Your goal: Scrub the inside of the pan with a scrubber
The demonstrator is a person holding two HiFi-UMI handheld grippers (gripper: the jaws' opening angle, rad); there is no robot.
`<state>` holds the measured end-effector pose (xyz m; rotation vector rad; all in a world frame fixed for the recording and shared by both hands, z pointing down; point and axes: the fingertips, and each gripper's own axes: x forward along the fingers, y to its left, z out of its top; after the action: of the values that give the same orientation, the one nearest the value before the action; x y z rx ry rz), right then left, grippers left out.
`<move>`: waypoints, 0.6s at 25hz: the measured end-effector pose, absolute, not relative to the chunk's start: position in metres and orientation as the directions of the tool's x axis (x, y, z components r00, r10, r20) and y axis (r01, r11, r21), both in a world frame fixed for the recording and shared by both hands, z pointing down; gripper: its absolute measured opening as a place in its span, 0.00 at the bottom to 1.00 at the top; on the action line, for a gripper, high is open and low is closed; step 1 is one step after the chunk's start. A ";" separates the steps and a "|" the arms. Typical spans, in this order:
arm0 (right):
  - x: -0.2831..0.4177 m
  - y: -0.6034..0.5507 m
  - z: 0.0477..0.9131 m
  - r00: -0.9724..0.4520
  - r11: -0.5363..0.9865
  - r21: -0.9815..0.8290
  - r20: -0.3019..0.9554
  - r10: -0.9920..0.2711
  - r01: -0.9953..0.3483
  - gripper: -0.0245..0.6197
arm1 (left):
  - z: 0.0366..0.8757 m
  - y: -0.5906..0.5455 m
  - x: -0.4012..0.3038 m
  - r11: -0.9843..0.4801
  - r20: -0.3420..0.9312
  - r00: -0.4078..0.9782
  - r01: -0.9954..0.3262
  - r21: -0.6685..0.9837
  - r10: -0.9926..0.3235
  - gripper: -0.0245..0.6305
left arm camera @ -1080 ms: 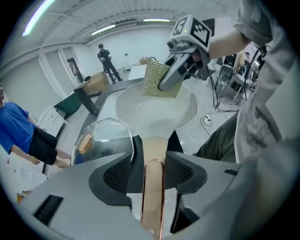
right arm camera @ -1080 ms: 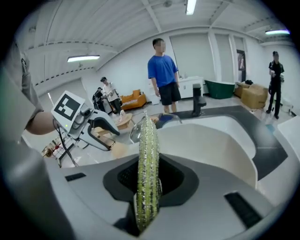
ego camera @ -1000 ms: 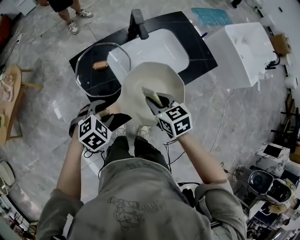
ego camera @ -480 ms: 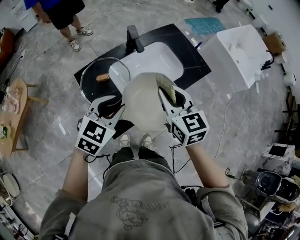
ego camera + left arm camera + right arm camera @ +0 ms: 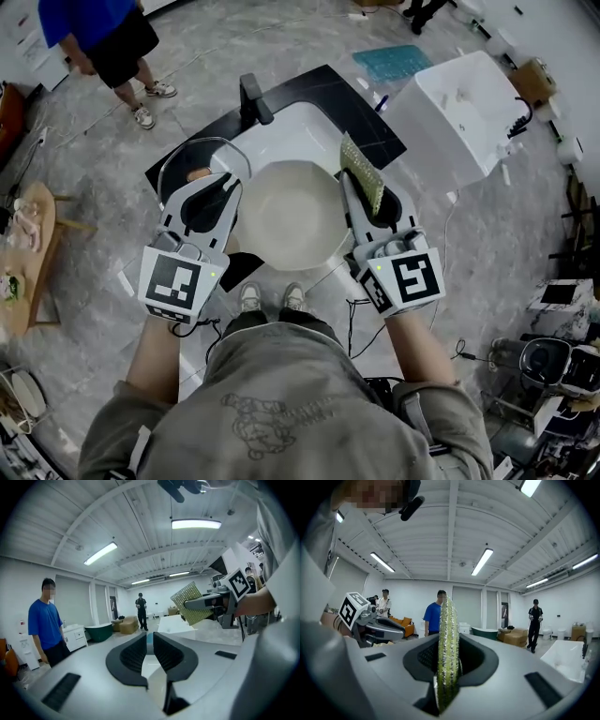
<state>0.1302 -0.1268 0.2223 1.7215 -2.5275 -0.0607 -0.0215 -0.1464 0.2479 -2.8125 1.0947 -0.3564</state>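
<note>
- The pan (image 5: 291, 220), pale and many-sided, was held in the air in front of the person, above the shoes (image 5: 249, 298), with its inside facing up.
- The left gripper (image 5: 223, 187) lay at the pan's left edge. In the left gripper view its jaws stood almost together, with only a thin gap, and pinched a pale piece that looked like the pan's edge.
- The right gripper (image 5: 361, 202) was clamped on the scrubber (image 5: 361, 173), a green-yellow pad with a rough, glittery face. In the right gripper view the pad stood on edge between the two jaws and rose well above them.
- In the head view the scrubber was over the pan's right rim. Whether it touched the pan could not be told.
- The two grippers flanked the pan, each with its marker cube nearest the person.
- Behind the pan stood a black counter (image 5: 352, 103) with a white sink (image 5: 300, 131) and a dark tap (image 5: 251, 98).
- A glass lid (image 5: 192, 164) lay on the counter's left part, partly hidden by the left gripper.
- A white tub (image 5: 459, 103) stood to the right of the counter on the grey marbled floor (image 5: 94, 150).
- A person in a blue top (image 5: 94, 37) stood at the far left, well apart from the counter.
</note>
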 end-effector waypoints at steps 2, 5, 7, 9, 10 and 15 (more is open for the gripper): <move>0.137 -0.117 0.207 -0.344 0.343 0.092 0.007 -0.939 -0.935 0.16 | 0.233 -0.144 -0.020 -0.728 0.145 0.714 -0.661 -0.184 -0.685 0.12; 0.145 -0.103 0.185 -0.314 0.307 0.114 -0.048 -0.948 -0.945 0.16 | 0.219 -0.138 -0.015 -0.732 0.120 0.725 -0.655 -0.187 -0.679 0.10; 0.149 -0.095 0.175 -0.299 0.287 0.133 -0.076 -0.951 -0.948 0.16 | 0.216 -0.135 -0.012 -0.737 0.109 0.732 -0.650 -0.187 -0.673 0.09; 0.151 -0.088 0.168 -0.286 0.270 0.150 -0.096 -0.953 -0.951 0.16 | 0.217 -0.133 -0.009 -0.740 0.101 0.737 -0.646 -0.186 -0.669 0.09; 0.152 -0.085 0.166 -0.281 0.263 0.157 -0.103 -0.954 -0.952 0.16 | 0.217 -0.132 -0.008 -0.741 0.097 0.738 -0.646 -0.184 -0.668 0.09; 0.157 -0.072 0.167 -0.267 0.245 0.181 -0.104 -0.958 -0.952 0.16 | 0.221 -0.129 -0.008 -0.734 0.086 0.732 -0.656 -0.178 -0.675 0.08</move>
<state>0.1571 -0.0717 0.1674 1.8854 -2.4570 -0.3237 -0.0076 -0.1288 0.2211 -2.7965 1.0801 -0.2182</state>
